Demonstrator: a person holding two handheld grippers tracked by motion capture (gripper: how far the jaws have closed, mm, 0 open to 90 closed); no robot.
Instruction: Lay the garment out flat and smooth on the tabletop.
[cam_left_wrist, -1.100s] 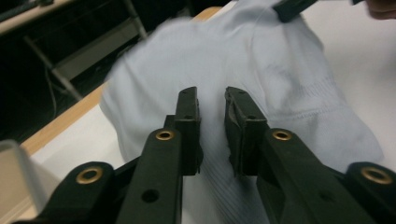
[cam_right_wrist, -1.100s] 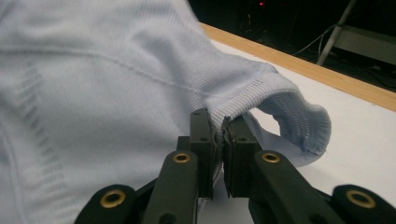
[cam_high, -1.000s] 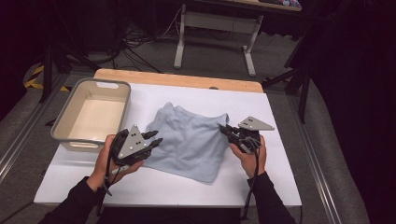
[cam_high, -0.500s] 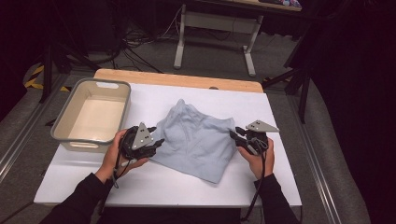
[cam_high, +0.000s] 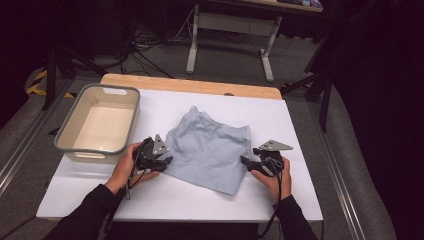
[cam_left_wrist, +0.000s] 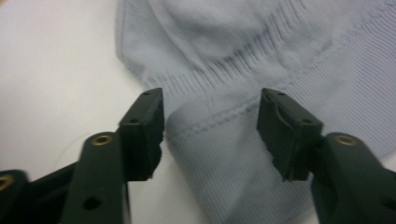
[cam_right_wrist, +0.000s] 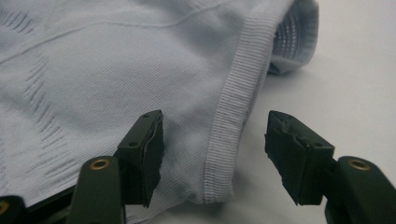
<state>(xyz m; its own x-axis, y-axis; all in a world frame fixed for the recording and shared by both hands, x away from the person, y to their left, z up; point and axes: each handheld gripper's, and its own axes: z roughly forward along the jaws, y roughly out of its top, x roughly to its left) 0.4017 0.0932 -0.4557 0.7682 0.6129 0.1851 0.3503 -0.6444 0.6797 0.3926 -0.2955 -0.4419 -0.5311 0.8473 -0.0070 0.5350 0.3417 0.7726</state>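
With garment (cam_high: 210, 152) spread flat mid-table, beside tub (cam_high: 100, 125) | left gripper (cam_high: 161, 161) and right gripper (cam_high: 249, 162) at opposite edges, jaws just parted, hems loose between pads (cam_left_wrist: 147, 126) | release after laying flat, judged.

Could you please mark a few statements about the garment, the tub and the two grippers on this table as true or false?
1. The light blue garment lies spread on the white table. True.
2. The grey tub holds a folded cloth. False: the tub is empty.
3. The left gripper is clamped on the garment. False: its jaws stand apart, having just been opening, with a fold of fabric between them that the pads do not press.
4. The right gripper is open, the garment's ribbed hem between its jaws. True.
5. The tub stands to the right of the garment. False: in the high view it stands to the left.
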